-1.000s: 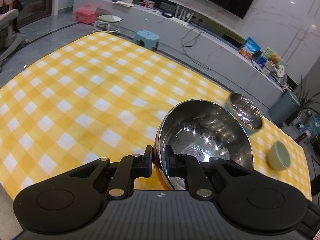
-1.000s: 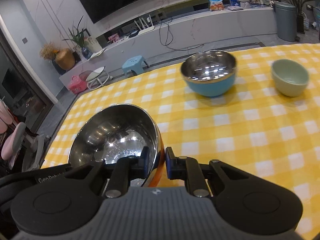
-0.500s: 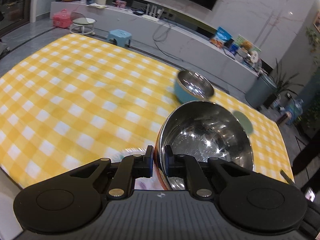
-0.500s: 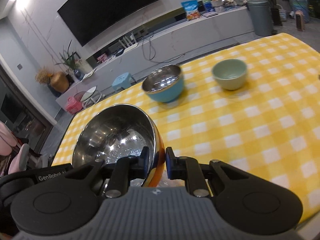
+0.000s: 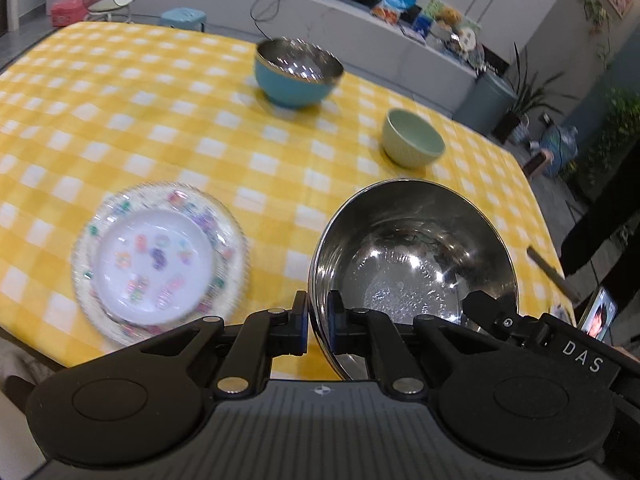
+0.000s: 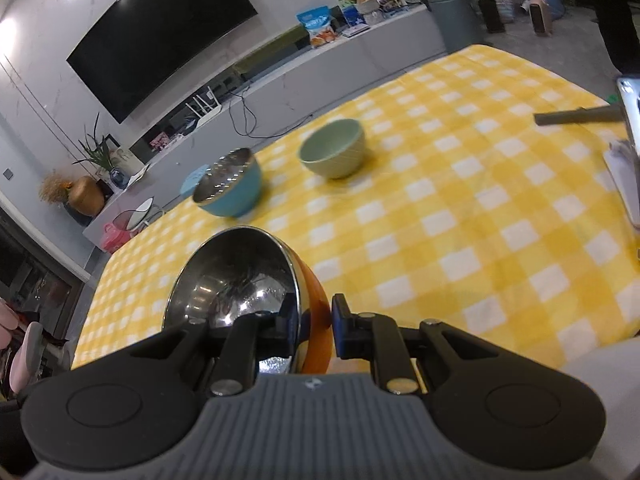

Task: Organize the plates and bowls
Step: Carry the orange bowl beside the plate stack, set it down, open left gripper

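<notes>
Both grippers (image 5: pixel 318 322) (image 6: pixel 314 328) clamp tilted bowl (image 5: pixel 412 256)

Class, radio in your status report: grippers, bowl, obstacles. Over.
Both hand-held grippers, left and right, shut on steel bowl's rim. Bowl above table. Patterned plate, blue bowl, green bowl ahead.

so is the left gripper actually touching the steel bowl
Touching. In the left wrist view the left gripper has one pad on each side of the steel bowl rim, pinching it.

Left gripper (image 5: pixel 317 322) pinches rim of steel bowl (image 5: pixel 412 256) above yellow checked tablecloth (image 5: pixel 200 140). Floral plate (image 5: pixel 158 258) at left. Blue bowl (image 5: pixel 298 74), green bowl (image 5: pixel 412 138) farther back, apart.
</notes>
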`<state>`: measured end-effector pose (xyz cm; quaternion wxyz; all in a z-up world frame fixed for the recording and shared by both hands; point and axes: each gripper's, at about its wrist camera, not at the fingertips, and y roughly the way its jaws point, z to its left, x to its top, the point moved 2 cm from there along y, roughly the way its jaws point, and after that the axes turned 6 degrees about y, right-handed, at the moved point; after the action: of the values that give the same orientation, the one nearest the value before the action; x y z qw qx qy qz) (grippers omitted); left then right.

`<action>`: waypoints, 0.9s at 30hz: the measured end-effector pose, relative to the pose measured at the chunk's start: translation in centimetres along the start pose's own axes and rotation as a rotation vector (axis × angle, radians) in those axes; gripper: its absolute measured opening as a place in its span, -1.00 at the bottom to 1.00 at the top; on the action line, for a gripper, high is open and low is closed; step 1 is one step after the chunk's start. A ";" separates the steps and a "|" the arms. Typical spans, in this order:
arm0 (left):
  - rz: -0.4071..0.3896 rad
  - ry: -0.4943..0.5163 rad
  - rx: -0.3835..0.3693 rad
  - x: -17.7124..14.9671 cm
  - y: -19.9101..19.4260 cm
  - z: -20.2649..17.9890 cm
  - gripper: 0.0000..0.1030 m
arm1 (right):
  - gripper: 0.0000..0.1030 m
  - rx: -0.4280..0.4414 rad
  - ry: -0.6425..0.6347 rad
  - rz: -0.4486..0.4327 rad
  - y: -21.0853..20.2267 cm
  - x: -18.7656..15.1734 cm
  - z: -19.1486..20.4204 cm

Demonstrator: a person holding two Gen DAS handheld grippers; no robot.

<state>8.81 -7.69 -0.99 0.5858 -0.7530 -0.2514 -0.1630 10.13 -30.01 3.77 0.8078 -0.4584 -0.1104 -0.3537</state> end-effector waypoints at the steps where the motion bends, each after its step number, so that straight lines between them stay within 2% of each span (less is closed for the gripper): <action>1: 0.007 0.003 -0.001 -0.1 0.3 -0.2 -0.81 | -0.68 -0.001 0.006 0.001 0.1 0.0 -0.5; 7: 0.029 -0.001 0.007 -0.6 1.6 -0.6 -0.81 | -0.67 0.026 0.038 0.003 1.4 0.3 -2.6; 13: 0.038 -0.038 -0.002 -0.7 2.1 0.1 -0.82 | -0.63 0.066 0.054 0.029 2.2 0.3 -3.1; 27: 0.078 -0.073 -0.008 -1.0 3.4 1.5 -0.80 | -0.66 0.012 0.026 0.084 4.3 0.0 -2.4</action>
<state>9.85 -7.04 -4.61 0.5790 -0.7701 -0.2423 -0.1136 12.65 -30.56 -0.40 0.8260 -0.4531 -0.0827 -0.3248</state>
